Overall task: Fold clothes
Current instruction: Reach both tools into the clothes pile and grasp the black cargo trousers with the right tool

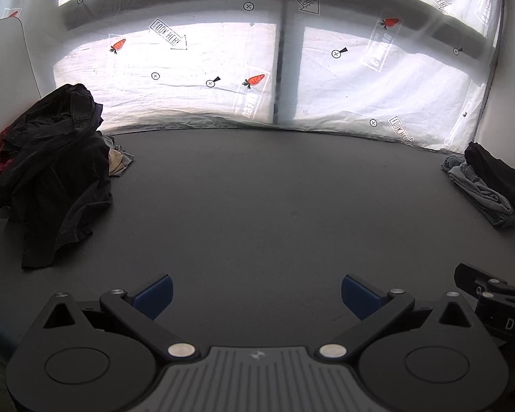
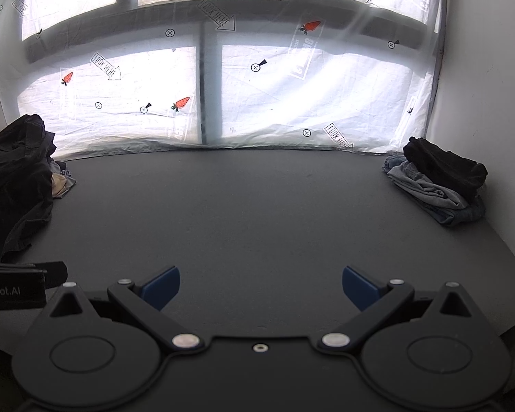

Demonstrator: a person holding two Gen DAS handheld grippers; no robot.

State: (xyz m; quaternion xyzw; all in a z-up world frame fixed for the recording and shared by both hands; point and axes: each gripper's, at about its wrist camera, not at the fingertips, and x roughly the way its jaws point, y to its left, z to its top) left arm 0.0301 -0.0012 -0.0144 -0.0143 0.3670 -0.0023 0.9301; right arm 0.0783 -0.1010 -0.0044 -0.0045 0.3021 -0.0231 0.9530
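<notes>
- Unfolded pile (image 1: 51, 171) sat at the counter's 9–10 o'clock, against the left wall. Mostly black fabric, heaped and crumpled; a red piece (image 1: 0, 161) showed behind it and a beige/grey piece (image 1: 118, 163) poked out at its far side.
- A black hem of the pile draped toward the counter's near-left edge, the closest loose edge to the left gripper.
- Folded stack (image 2: 439, 185) was at 2 o'clock by the right wall: grey-blue items under a black one on top. Looked like the done pile, though the folds were loose.
- Counter (image 1: 257, 206) centre was bare dark surface, so the folding zone was free.
- Left gripper (image 1: 255, 292) had its blue pads spread wide, nothing between them, hovering over the near edge at 6 o'clock.
- Right gripper (image 2: 261, 286) was the same: pads spread wide, empty, just beside the left one.
- My read: between garments, next step is pulling one item off the pile.
- To do it well: pinch only the top black layer at an edge or corner, not mid-heap, or several items come along.
- Drag it to centre, well apart from both piles, and spread flat with both grippers before any fold.
- Risk: black on dark counter, so seams and edges are hard to see.
</notes>
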